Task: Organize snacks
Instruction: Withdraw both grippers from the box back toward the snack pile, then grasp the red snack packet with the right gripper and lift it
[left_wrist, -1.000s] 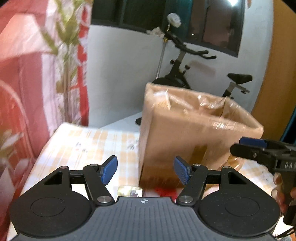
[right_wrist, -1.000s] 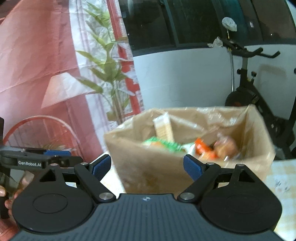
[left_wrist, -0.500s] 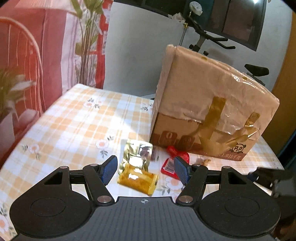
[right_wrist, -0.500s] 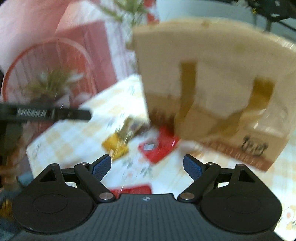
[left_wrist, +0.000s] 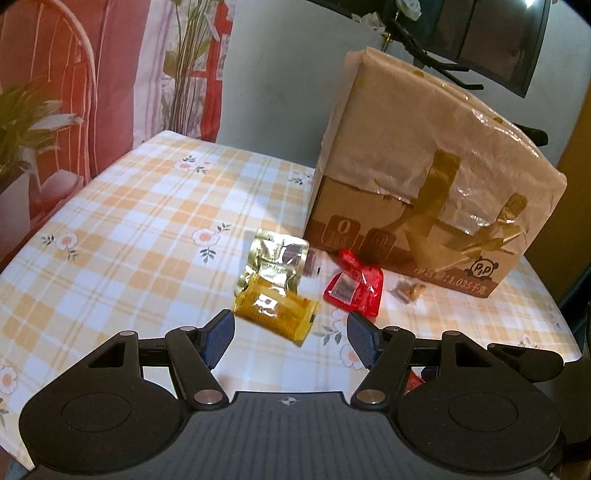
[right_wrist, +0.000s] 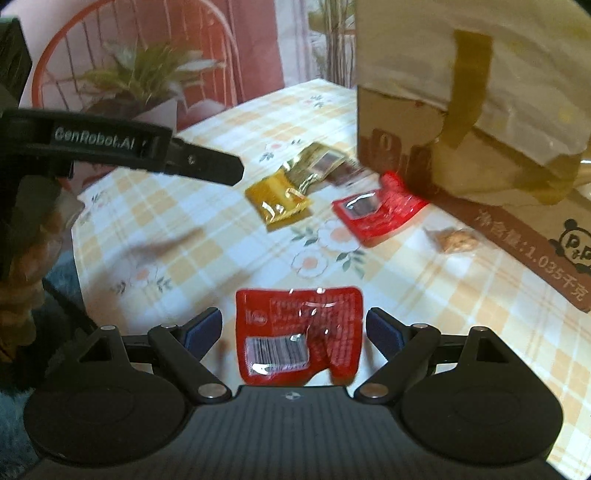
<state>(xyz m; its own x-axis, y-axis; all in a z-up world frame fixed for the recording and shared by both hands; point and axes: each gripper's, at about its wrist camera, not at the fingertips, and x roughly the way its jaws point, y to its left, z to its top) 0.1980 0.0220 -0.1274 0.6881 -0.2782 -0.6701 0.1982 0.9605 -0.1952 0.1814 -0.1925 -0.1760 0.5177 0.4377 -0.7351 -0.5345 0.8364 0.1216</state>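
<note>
Snack packets lie on the checked tablecloth (left_wrist: 129, 236) in front of a taped cardboard box (left_wrist: 424, 166). A yellow packet (left_wrist: 275, 312) and a gold foil packet (left_wrist: 275, 262) lie just ahead of my open, empty left gripper (left_wrist: 290, 338). A red packet (left_wrist: 356, 290) and a small brown snack (left_wrist: 408, 290) lie near the box. In the right wrist view a red barcoded packet (right_wrist: 299, 336) lies flat between the jaws of my open right gripper (right_wrist: 293, 330), not gripped. The yellow packet (right_wrist: 279, 203), the far red packet (right_wrist: 376, 212) and the brown snack (right_wrist: 452, 240) lie beyond.
The box (right_wrist: 480, 110) fills the right side of the table. The left gripper's arm (right_wrist: 129, 147) crosses the right wrist view at left. A potted plant (right_wrist: 147, 81) and a red wire chair (left_wrist: 55, 92) stand beyond the table's left edge.
Both grippers have dropped from above the box's open top to table level. The packets on the cloth have come into view and the right gripper now straddles the barcoded red packet.
</note>
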